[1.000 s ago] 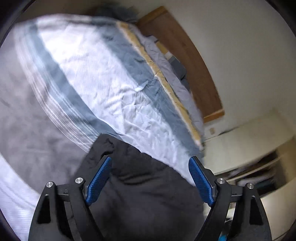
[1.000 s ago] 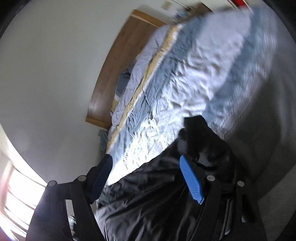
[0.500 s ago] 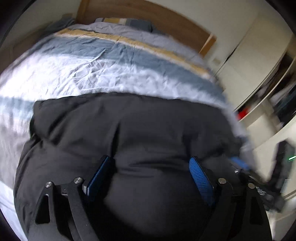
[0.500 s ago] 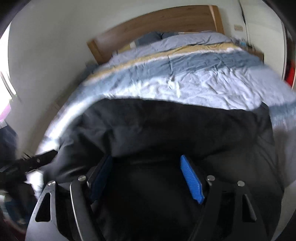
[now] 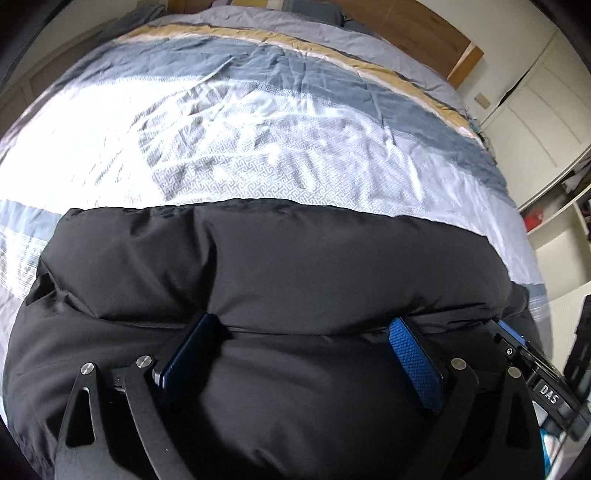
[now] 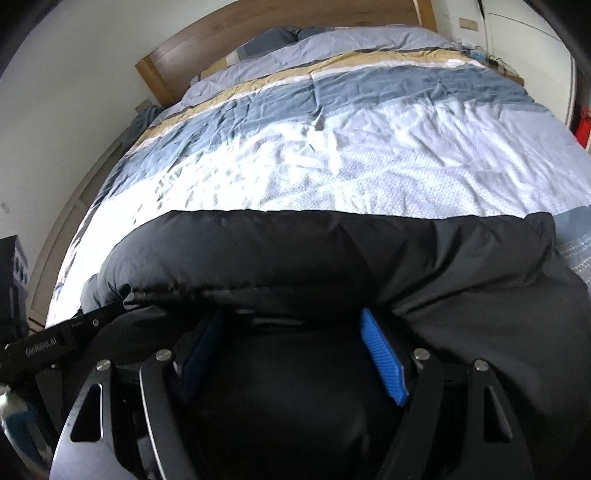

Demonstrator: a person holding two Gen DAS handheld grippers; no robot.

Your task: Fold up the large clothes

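Left wrist view: the left gripper (image 5: 306,354) points down over a black padded jacket (image 5: 280,280) that lies across the near edge of the bed (image 5: 258,129). The jaws stand wide and are opening. A puffed fold of the jacket bulges between the two blue pads (image 5: 413,358); whether the pads press on the fabric cannot be told, since the tips are sunk under the fold. The jacket's far edge runs roughly parallel to the near edge of the bed, with its left corner toward the left side of the bed. The duvet (image 5: 236,155) beyond it carries white, grey-blue and tan bands. A wooden headboard (image 5: 424,26) closes the far edge of the bed. White cabinets (image 5: 535,92) stand at the right. Part of the right gripper (image 5: 532,369) shows at the jacket's right end.

Right wrist view: the right gripper (image 6: 291,350) also points down onto the black padded jacket (image 6: 332,258). Its jaws are spread, with dark fabric lying between the blue pads (image 6: 382,356); whether the pads pinch it cannot be told. The jacket covers the near edge of the bed (image 6: 332,147). The left gripper (image 6: 55,341) enters at the jacket's left end. The headboard (image 6: 258,26) stands at the far edge.
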